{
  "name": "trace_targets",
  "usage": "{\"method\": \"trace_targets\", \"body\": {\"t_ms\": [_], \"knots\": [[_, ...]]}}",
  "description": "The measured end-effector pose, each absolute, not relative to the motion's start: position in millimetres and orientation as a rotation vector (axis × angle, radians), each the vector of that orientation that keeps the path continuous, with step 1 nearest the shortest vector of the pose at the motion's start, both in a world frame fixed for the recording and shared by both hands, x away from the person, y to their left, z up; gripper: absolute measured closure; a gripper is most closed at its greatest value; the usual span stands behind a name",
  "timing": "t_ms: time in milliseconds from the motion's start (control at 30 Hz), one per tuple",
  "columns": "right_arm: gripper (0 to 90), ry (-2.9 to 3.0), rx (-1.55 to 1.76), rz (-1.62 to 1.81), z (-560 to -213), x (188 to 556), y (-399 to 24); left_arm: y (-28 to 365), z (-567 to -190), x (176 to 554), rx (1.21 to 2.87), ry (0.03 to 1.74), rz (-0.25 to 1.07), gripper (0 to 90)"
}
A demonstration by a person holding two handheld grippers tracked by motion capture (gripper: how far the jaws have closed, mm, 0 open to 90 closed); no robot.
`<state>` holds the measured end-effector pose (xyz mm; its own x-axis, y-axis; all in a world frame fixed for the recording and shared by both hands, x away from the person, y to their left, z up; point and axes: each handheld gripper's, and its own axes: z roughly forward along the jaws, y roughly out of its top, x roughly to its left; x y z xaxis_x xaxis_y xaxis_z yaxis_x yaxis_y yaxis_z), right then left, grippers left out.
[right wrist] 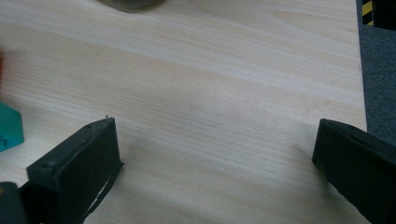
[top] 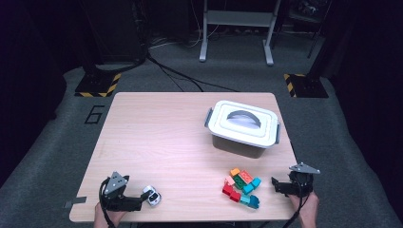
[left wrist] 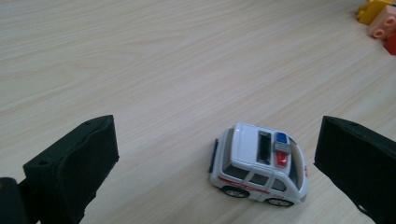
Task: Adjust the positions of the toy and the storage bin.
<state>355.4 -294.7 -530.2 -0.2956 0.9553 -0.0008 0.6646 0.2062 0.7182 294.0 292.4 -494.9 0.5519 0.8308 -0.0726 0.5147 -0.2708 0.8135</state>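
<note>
The toy car (left wrist: 258, 169) is small and white, like a police car, with a red and blue light bar on its roof and a red stripe along its side. It has black wheels and dark windows. It stands upright on its four wheels on the wooden table (top: 157, 137), near the table's front edge and close to the front left corner. In the left gripper view it shows its side and its roof, a little turned. Nothing touches it; it is free on the table.
</note>
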Motion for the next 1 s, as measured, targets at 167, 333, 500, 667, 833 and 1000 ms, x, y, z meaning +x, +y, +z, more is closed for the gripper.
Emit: {"method": "trace_targets", "body": {"t_ms": [167,333,500,667,833,1000], "knots": [[0.0,2.037,1.504,0.862,-530,355,-295,281,-503,294,1.998,1.057,0.436,0.0],[0.0,2.037,1.503,0.862,-530,355,-295,274,-510,294,2.024,1.046,0.421,0.0],[0.0,2.037,1.503,0.862,-530,355,-295,267,-520,296,2.062,1.044,0.409,0.0],[0.0,2.037,1.504,0.862,-530,355,-295,263,-528,296,2.097,1.033,0.427,0.5],[0.0,2.038,1.499,0.862,-530,356,-295,261,-530,294,2.117,1.03,0.45,15.3],[0.0,2.038,1.502,0.862,-530,355,-295,261,-531,293,2.099,1.016,0.466,24.4]]}}
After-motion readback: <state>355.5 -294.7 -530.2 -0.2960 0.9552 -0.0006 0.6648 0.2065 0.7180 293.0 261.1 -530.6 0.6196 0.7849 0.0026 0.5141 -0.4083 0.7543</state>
